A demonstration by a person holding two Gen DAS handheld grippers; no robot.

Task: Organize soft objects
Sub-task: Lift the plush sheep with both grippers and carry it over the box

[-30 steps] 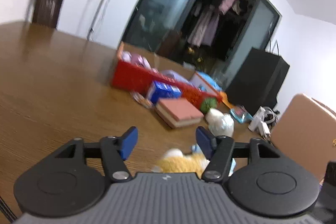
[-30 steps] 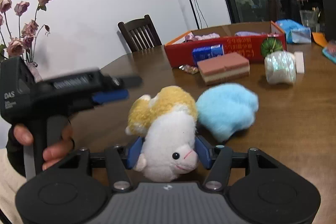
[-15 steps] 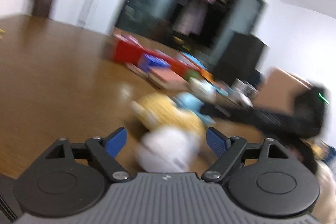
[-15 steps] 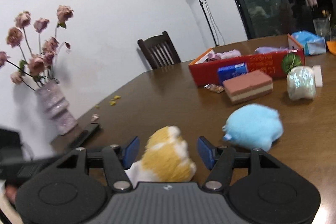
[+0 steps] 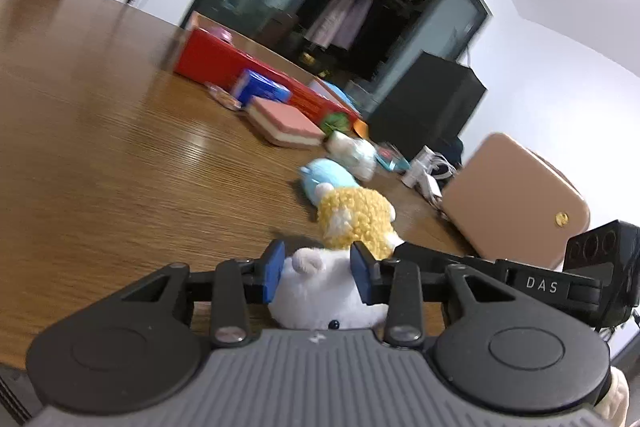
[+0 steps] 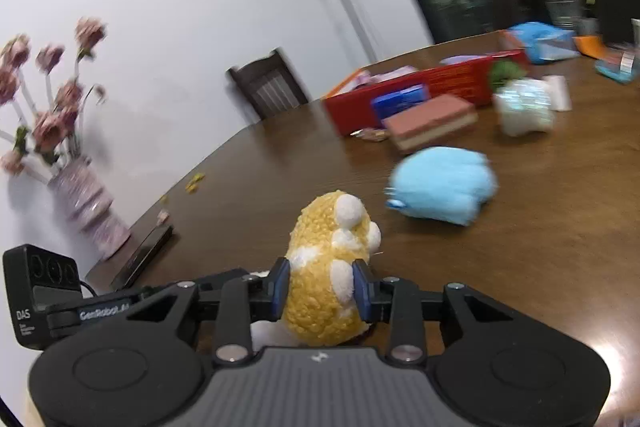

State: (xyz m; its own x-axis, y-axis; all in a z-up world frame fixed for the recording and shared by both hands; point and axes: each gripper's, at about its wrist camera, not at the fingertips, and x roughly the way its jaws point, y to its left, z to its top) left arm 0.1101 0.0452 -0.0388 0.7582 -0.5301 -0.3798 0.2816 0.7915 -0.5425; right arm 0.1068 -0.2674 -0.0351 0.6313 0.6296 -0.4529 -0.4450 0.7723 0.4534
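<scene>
A yellow and white plush toy (image 5: 352, 215) lies on the wooden table (image 5: 100, 147) between both grippers. My left gripper (image 5: 318, 275) is closing, and its blue pads press on the toy's white head. My right gripper (image 6: 321, 289) is closing too, with its pads against the toy's yellow body (image 6: 320, 235). Just beyond lies a light blue plush (image 6: 440, 183). Farther back are a shiny white soft bundle (image 6: 524, 105) and a pink sponge block (image 6: 432, 119). An open red box (image 6: 452, 79) stands behind them with soft things inside.
A blue pack (image 6: 400, 101) leans by the red box. A vase of pink flowers (image 6: 88, 207) and a flat black device (image 6: 144, 255) sit near the table's left edge. A tan case (image 5: 516, 199) and white cables (image 5: 424, 167) lie to the right. A chair (image 6: 268, 87) stands behind.
Both grippers have closed in from wide open onto the plush toy, the left on its white head and the right on its yellow body. Both views have shifted.
</scene>
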